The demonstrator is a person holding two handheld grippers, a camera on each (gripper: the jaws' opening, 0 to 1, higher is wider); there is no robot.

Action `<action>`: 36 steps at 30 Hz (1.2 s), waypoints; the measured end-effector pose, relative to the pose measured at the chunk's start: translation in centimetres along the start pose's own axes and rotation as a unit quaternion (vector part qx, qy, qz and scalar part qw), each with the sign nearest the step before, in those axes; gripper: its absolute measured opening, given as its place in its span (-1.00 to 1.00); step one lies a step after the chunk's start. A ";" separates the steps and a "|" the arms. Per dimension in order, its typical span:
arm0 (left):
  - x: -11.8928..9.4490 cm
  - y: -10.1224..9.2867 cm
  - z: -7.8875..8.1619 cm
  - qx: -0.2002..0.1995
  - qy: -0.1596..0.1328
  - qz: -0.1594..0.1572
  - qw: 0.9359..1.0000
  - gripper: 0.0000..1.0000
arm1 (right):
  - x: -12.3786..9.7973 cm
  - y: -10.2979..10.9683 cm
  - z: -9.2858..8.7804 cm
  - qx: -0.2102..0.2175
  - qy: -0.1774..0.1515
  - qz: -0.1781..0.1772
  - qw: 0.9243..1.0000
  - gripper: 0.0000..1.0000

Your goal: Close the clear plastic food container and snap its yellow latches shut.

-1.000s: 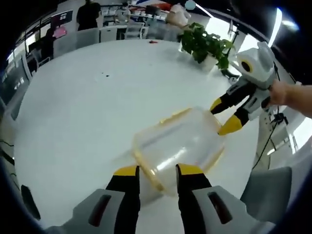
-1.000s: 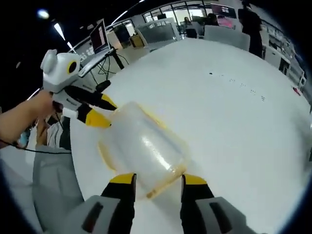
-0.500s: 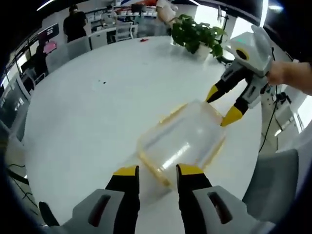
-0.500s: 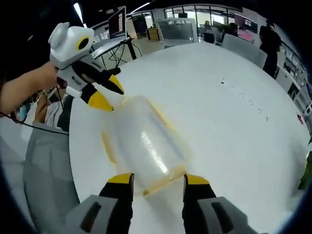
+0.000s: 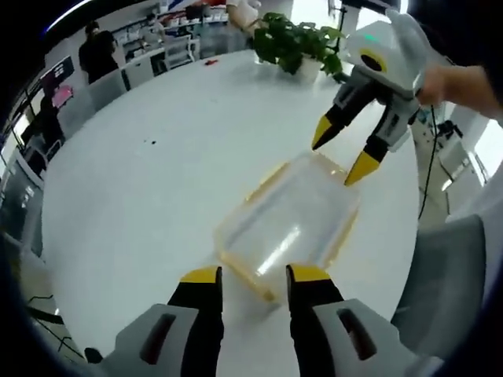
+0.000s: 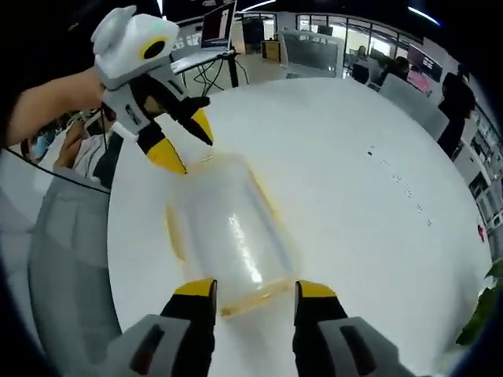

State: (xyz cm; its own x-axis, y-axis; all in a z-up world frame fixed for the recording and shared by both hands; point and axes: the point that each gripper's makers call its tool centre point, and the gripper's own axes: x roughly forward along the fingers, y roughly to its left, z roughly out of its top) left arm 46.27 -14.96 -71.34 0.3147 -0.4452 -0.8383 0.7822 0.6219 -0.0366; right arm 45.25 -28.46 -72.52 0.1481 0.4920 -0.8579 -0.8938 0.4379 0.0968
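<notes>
I get bright, even overhead light in both views; ceiling strips (image 6: 428, 13) show at the top edge. The white table (image 5: 157, 188) nearly washes out, and shadows on it are faint. Glare streaks run across the clear container (image 5: 287, 224), so I can't quite make out its latches. Windows (image 5: 491, 141) blow out on one side. Fisheye bends the table rim hard; the far room looks soft and small.

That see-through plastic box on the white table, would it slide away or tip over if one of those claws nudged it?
The clear container looks empty, so it is probably light and would likely skid on the smooth white table rather than resist. It sits low and wide, so tipping seems unlikely. Its thin walls may flex somewhat if the right gripper presses it.
</notes>
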 end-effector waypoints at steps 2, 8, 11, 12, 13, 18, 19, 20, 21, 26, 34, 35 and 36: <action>0.0 0.0 0.1 0.001 0.001 -0.002 1.000 -0.33 | 0.0 0.0 0.2 0.000 -0.003 0.001 1.000 -0.26; 0.1 -0.2 0.8 0.043 0.009 -0.007 0.999 -0.31 | 0.2 0.3 0.5 -0.021 -0.002 0.006 1.000 -0.25; 0.0 -0.2 1.3 0.076 0.010 -0.005 0.997 -0.34 | 0.3 0.3 1.0 -0.028 -0.008 0.012 1.000 -0.24; 0.1 -0.3 1.6 0.084 0.006 -0.004 0.996 -0.32 | 0.3 0.3 1.2 -0.032 -0.011 0.012 0.999 -0.25; 0.1 -0.4 1.7 0.094 0.004 -0.006 0.996 -0.30 | 0.3 0.4 1.3 -0.037 -0.013 0.013 0.999 -0.26; 0.4 -1.2 2.1 0.154 0.012 -0.013 0.988 -0.30 | 0.4 1.0 2.2 -0.061 -0.020 0.020 0.998 -0.29; 0.5 -1.3 2.1 0.160 0.018 -0.014 0.987 -0.33 | 0.6 1.0 2.3 -0.068 -0.020 0.021 0.997 -0.30; 0.5 -1.5 2.0 0.160 0.023 -0.018 0.987 -0.38 | 0.7 1.0 2.3 -0.071 -0.019 0.022 0.997 -0.30; 0.6 -1.6 2.1 0.167 0.024 -0.020 0.986 -0.42 | 0.8 1.0 2.3 -0.076 -0.016 0.021 0.997 -0.29; 0.9 -2.1 2.7 0.177 0.019 -0.023 0.984 -0.34 | 1.0 1.4 2.6 -0.092 -0.019 0.028 0.995 -0.31; 1.5 -3.2 3.2 0.206 0.017 -0.037 0.978 -0.28 | 1.3 1.8 3.2 -0.107 -0.024 0.035 0.993 -0.33; 1.6 -3.3 3.2 0.204 0.017 -0.040 0.978 -0.27 | 1.4 1.8 3.3 -0.109 -0.025 0.036 0.993 -0.33; 1.8 -3.3 3.3 0.202 0.018 -0.041 0.978 -0.27 | 1.4 1.9 3.3 -0.110 -0.026 0.037 0.993 -0.33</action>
State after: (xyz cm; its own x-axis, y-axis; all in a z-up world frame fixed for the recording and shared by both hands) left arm 45.97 -19.94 -70.93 0.2281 -0.4552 -0.8607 0.9552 0.2758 0.1073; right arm 45.18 -24.47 -71.88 0.0950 0.5572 -0.8249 -0.9730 0.2270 0.0413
